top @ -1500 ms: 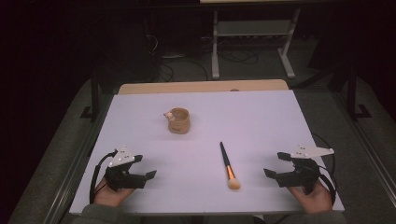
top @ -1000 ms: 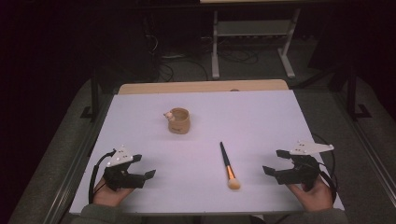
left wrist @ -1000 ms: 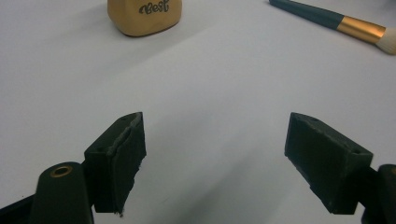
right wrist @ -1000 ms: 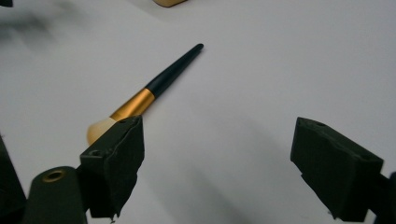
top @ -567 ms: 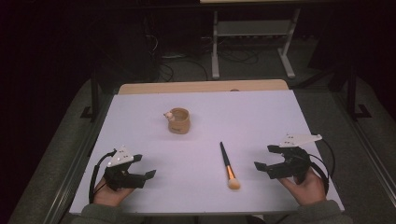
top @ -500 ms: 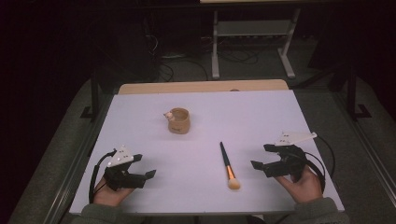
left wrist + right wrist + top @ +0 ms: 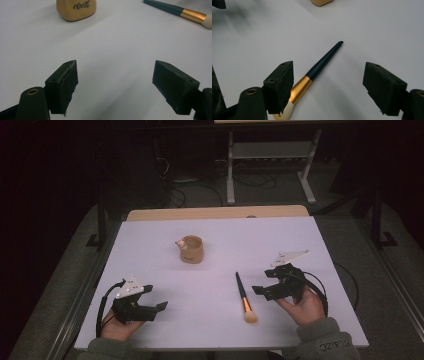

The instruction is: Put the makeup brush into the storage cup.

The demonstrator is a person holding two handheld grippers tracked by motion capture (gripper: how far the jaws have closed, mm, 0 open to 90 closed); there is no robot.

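A makeup brush with a dark handle, gold ferrule and pale bristles lies on the white table, bristles toward the person. Beyond it, left of centre, stands a tan mug. My right gripper hovers just right of the brush. In the right gripper view its jaws stand wide after closing a little, and the brush runs past the left one untouched. My left gripper rests open at the front left. It faces the mug and the brush with nothing between its jaws.
A wooden strip borders the table's far edge. Behind it, on the dark floor, are a metal stand and loose cables. The table's front edge runs just under both hands.
The right hand has moved left across the table toward the brush, and its jaws have narrowed slightly. The left hand, the brush and the mug have stayed put.
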